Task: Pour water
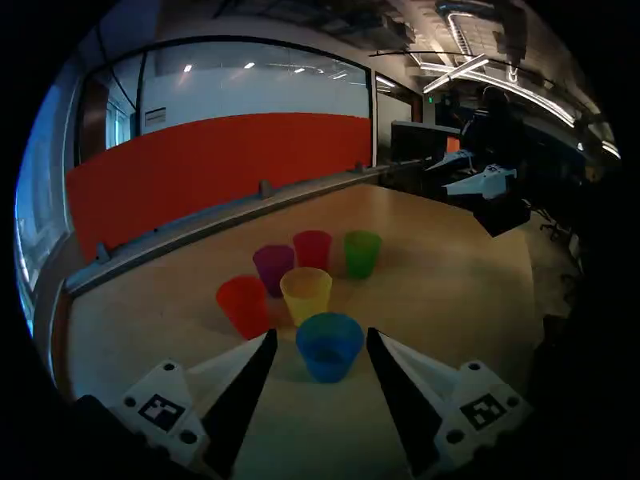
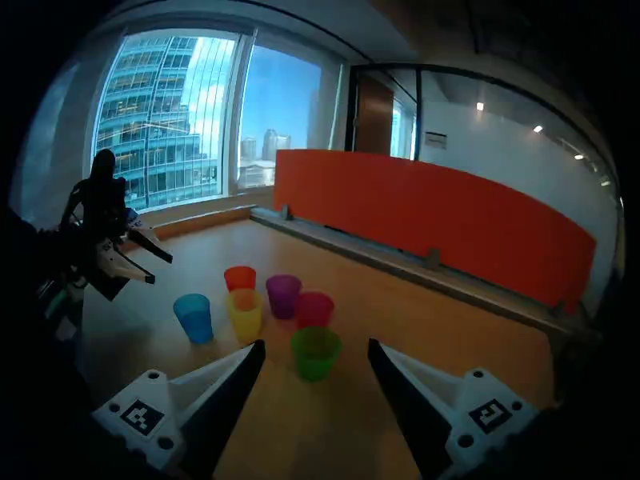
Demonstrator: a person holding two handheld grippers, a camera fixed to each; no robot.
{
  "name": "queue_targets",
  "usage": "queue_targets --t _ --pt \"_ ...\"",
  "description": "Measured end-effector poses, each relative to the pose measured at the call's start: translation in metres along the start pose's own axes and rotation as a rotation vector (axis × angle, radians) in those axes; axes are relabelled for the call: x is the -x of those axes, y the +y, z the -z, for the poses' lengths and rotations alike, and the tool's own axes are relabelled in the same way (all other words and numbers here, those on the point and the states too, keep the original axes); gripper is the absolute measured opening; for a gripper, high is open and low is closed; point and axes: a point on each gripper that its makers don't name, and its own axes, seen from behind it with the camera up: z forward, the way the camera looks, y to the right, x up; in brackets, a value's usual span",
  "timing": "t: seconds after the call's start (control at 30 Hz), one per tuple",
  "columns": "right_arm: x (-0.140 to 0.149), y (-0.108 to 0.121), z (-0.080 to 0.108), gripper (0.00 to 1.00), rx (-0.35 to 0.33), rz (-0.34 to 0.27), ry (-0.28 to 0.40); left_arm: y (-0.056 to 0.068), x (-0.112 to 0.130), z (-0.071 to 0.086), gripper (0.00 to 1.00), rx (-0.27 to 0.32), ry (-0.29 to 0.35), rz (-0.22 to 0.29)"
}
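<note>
While both tools are hanging wide open and gripping nothing, the left hand-held gripper (image 1: 321, 336) is facing the blue cup (image 1: 329, 346), which is standing upright on the counter (image 1: 448, 288) just on the near side of the yellow cup (image 1: 306, 294), framed between the fingers. The right hand-held gripper (image 2: 316, 346) is lining up likewise on the green cup (image 2: 315, 352), across the yellow cup from the blue one. Each is looking nearest its own cup.

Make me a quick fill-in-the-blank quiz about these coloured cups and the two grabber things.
The cup seen between the left gripper's open fingers is ____.
The cup nearest the right gripper is ____.
The table holds ____ cups in all.
Missing words: blue; green; six.
</note>
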Motion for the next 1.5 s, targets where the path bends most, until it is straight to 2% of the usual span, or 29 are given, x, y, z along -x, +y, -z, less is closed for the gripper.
queue_targets --t 0.63,0.97,1.5 --pt "0.013 0.004 -0.017 0.99 -0.008 0.000 -0.027 0.007 0.045 -0.027 0.82 0.026 -0.143 -0.040" --pt "0.018 0.007 -0.027 0.99 -0.016 0.001 -0.038 0.011 0.062 -0.046 0.82 0.054 -0.215 -0.050" --pt "0.027 0.015 -0.040 0.99 -0.022 -0.012 -0.055 0.013 0.076 -0.077 0.82 0.088 -0.275 -0.047"
